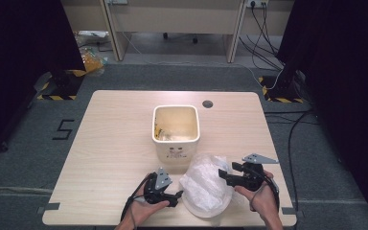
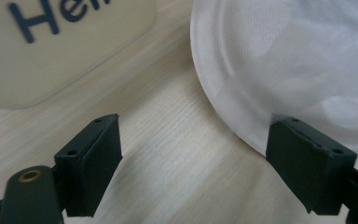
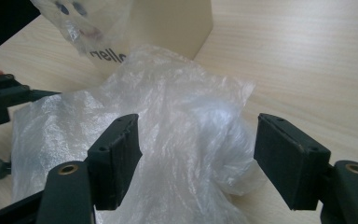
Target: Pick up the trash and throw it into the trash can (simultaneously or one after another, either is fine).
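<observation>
One bin [image 1: 176,129], one plate [image 1: 206,208], one crumpled bag [image 1: 203,179] between left gripper [image 1: 175,197] and right gripper [image 1: 224,177], both gaping, empty.

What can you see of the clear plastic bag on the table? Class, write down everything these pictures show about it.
The clear plastic bag is thin, translucent, whitish film, crumpled and loosely heaped, not spread flat. It lies on the wooden table near the person's edge, just in front of the cream bin and seemingly against its base. The left gripper and right gripper flank it, both with jaws open; neither is closed on it, though the left gripper's far jaw sits at its rounded edge.
</observation>
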